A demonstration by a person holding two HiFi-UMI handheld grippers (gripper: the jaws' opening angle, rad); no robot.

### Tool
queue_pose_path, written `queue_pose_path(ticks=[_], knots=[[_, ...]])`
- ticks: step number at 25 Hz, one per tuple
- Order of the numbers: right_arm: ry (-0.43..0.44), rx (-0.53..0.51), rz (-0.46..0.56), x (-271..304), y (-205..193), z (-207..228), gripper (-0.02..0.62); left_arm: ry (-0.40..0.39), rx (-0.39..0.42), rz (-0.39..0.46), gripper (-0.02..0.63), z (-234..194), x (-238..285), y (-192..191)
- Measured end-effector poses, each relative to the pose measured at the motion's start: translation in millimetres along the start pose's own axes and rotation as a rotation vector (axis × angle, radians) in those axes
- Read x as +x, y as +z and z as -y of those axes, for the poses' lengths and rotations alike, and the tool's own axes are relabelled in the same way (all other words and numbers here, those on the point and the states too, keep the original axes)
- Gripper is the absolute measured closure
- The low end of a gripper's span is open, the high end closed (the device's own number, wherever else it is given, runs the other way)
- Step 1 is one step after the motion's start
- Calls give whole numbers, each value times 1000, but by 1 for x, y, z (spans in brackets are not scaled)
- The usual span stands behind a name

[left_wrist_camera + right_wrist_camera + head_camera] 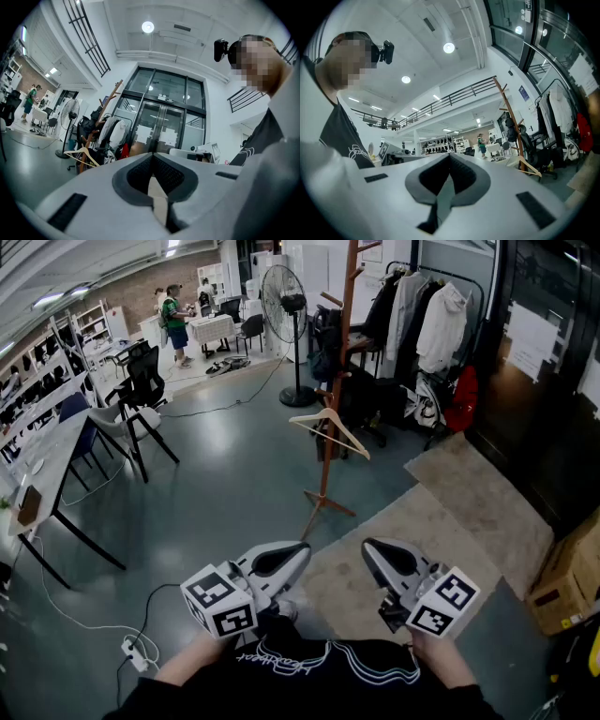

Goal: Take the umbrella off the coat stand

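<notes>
A tall wooden coat stand rises from the grey floor, some way ahead of me. A wooden hanger dangles from it, and something dark hangs higher up. I cannot pick out an umbrella on it. My left gripper and right gripper are held side by side close to my body, well short of the stand. Both are shut and hold nothing. The left gripper view shows shut jaws with the stand far off to the left. In the right gripper view the jaws are likewise shut, and the stand is far off to the right.
A floor fan stands behind the stand, and a rack of jackets to its right. Desks and chairs line the left side. A beige rug lies under me, a cardboard box at right, a power strip at left.
</notes>
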State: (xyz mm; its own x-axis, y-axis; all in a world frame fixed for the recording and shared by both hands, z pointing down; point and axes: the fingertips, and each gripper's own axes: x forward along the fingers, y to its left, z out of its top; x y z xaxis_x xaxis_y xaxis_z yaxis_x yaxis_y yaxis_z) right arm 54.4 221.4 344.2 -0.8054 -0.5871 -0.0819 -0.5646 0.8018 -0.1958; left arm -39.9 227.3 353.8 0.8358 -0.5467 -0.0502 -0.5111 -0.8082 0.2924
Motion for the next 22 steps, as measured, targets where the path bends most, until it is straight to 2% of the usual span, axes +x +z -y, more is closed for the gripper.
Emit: queue_pose_path(ticks=[8, 14, 22], knots=[[-2, -8, 20, -19, 4, -3, 592, 28, 24, 1, 601, 15, -4, -3], [-28, -1, 53, -26, 11, 8, 592, 47, 41, 8, 600, 12, -2, 3], [-89, 6, 65, -41, 13, 30, 592, 62, 105, 7, 583, -3, 18, 20]])
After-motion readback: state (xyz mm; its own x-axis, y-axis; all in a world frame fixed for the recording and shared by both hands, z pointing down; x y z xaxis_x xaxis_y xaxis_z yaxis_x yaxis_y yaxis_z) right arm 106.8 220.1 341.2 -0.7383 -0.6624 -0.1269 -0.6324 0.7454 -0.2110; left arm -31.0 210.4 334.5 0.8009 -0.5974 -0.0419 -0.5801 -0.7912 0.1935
